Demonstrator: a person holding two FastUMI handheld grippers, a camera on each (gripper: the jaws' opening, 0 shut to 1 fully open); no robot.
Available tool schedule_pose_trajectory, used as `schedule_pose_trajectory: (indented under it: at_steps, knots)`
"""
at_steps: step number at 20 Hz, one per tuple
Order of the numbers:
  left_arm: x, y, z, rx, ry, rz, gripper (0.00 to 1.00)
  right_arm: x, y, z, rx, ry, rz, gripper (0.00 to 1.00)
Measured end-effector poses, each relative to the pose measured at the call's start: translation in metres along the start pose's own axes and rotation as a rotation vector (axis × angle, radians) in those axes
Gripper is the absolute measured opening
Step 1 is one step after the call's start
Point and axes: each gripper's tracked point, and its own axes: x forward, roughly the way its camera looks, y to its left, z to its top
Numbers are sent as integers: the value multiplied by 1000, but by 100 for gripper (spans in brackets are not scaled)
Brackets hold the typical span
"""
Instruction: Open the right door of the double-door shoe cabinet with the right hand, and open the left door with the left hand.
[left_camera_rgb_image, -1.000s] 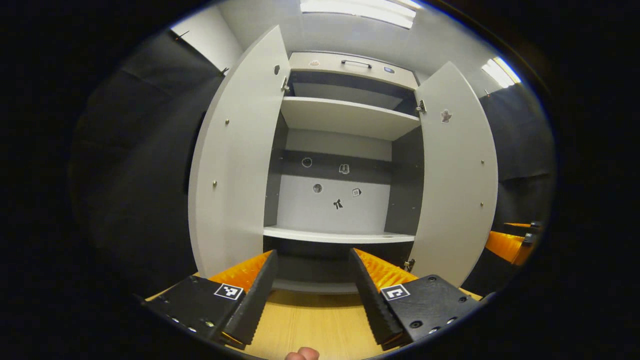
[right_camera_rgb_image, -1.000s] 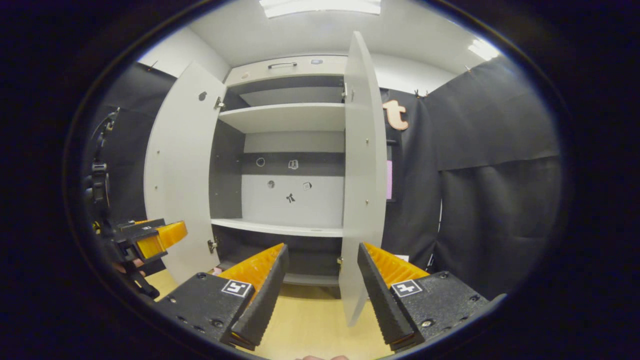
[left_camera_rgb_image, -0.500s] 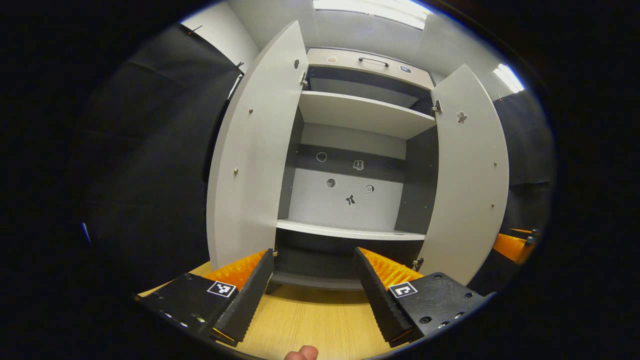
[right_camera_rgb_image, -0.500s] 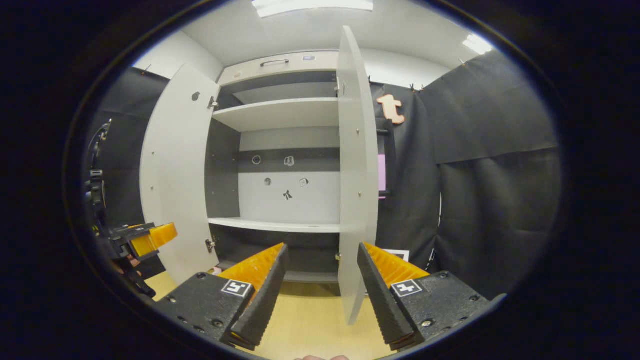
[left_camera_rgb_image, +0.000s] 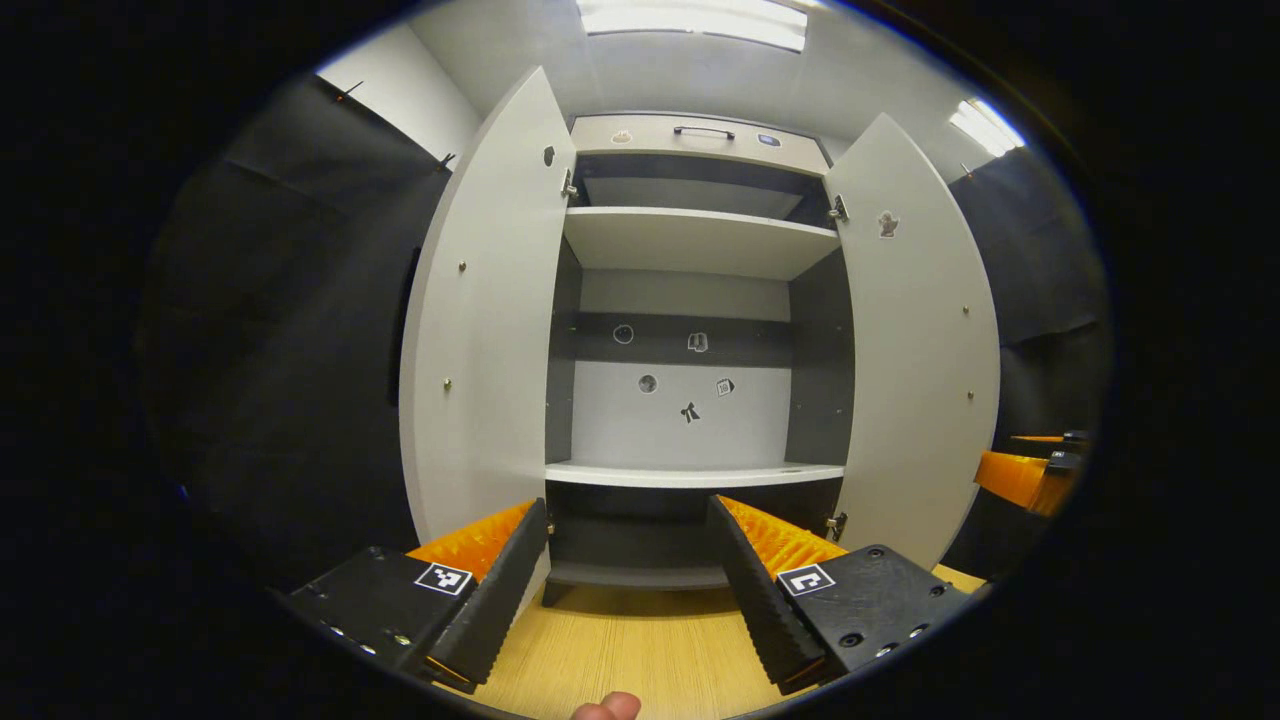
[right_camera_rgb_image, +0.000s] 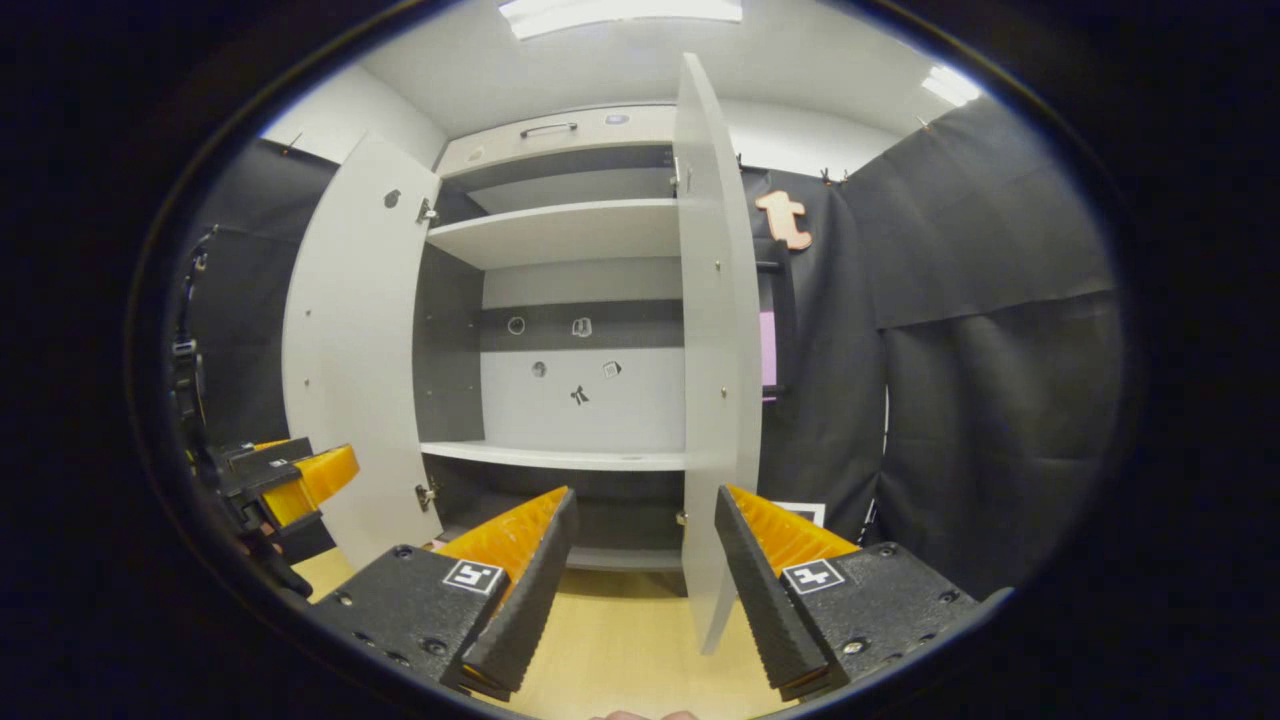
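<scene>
Setting: black cloth walls surround a pale wooden floor (left_camera_rgb_image: 620, 650), with bright ceiling lights (left_camera_rgb_image: 690, 18) overhead.
Cabinet: one tall grey shoe cabinet (left_camera_rgb_image: 690, 340) stands on the floor, straight ahead in the left gripper view and left of centre in the right gripper view.
Doors: two. The left door (left_camera_rgb_image: 480, 330) and the right door (left_camera_rgb_image: 915, 340) both stand wide open, swung out toward the cameras.
Shelves: two pale shelves (left_camera_rgb_image: 690, 240) show inside, one high and one low, with a dark band across the back panel.
Stickers: five small stickers (left_camera_rgb_image: 690, 410) on the back panel, plus one near the top of each door.
Top panel: one dark handle (left_camera_rgb_image: 703, 131) above the opening.
Left gripper (left_camera_rgb_image: 625, 585): its fingers are spread apart with nothing between them, hanging low in front of the cabinet base; a fingertip (left_camera_rgb_image: 605, 708) of the person shows at the bottom edge.
Right gripper (right_camera_rgb_image: 645, 580): its fingers are spread and free; the right door's edge (right_camera_rgb_image: 712, 500) rises beyond the gap, not pinched.
Change: compared with half a second ago, the left gripper view has swung to face the cabinet more squarely; the doors are as far open as before.
</scene>
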Motion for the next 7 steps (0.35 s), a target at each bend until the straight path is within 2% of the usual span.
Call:
schedule_pose_trajectory:
  at_steps: [7]
  knots:
    - [1,-3,1,7,-1,-12,95,1,1,2,4,-12,-8,87]
